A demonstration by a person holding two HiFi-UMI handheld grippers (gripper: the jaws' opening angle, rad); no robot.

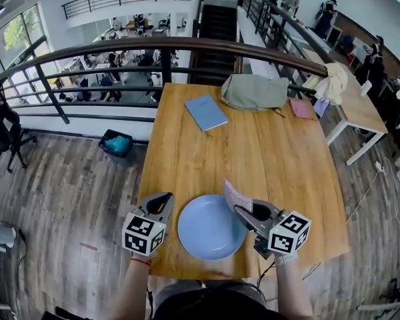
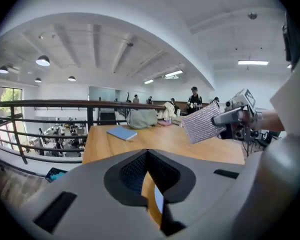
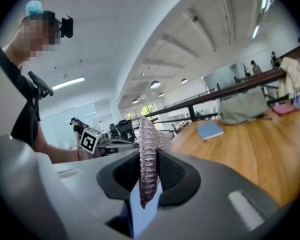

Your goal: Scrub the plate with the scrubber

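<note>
A round pale blue plate [image 1: 210, 227] lies flat near the front edge of the wooden table [image 1: 253, 152]. My right gripper [image 1: 242, 210] hovers at the plate's right rim, shut on a silvery mesh scrubber [image 1: 238, 196] that sticks up out of its jaws. In the right gripper view the scrubber [image 3: 147, 159] stands edge-on between the closed jaws, with the plate [image 3: 140, 211] below. My left gripper [image 1: 165, 199] sits just left of the plate with its jaws shut and nothing between them. From the left gripper view I see the scrubber [image 2: 202, 122] held up by the right gripper [image 2: 225, 118].
A blue notebook [image 1: 206, 112], a grey-green bag [image 1: 253, 92] and a pink pad [image 1: 301, 109] lie at the table's far end. A dark railing [image 1: 120, 45] runs behind the table. Another table [image 1: 360, 112] stands to the right. Wooden floor lies to the left.
</note>
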